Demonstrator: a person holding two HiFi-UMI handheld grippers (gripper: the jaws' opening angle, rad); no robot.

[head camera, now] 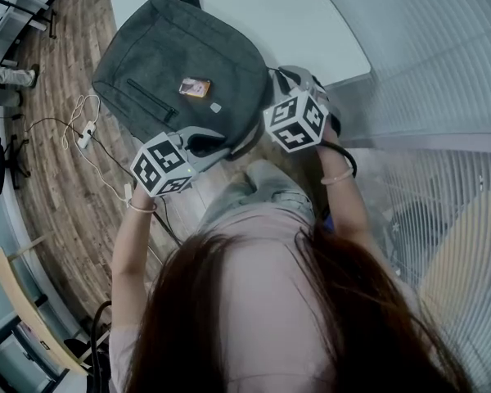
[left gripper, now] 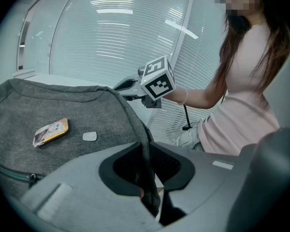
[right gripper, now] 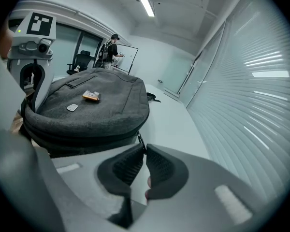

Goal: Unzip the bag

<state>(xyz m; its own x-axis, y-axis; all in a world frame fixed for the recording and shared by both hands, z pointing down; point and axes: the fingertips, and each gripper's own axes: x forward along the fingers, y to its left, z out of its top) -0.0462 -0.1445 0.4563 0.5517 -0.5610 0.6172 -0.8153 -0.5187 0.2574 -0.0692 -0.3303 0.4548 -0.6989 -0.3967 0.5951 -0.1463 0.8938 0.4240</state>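
A grey backpack (head camera: 180, 64) lies flat on a white table (head camera: 295, 23), with a small orange tag (head camera: 195, 88) on its front. My left gripper (head camera: 206, 142) is at the bag's near edge, shut on a fold of its grey fabric (left gripper: 146, 144); the gripper (left gripper: 147, 170) holds this rim up. At the bag's right side, my right gripper (head camera: 272, 90) has its jaws closed. In the right gripper view the gripper (right gripper: 144, 151) is shut on the small metal zipper pull (right gripper: 140, 140) hanging from the bag's side zip (right gripper: 87, 132). The zip line looks closed along the bag's side.
A glass wall with blinds (head camera: 442, 72) runs along the table's right side. Cables and a power strip (head camera: 85, 133) lie on the wooden floor to the left. Office chairs and a person (right gripper: 111, 50) stand far behind the bag. The person's legs (head camera: 254, 191) are at the table's edge.
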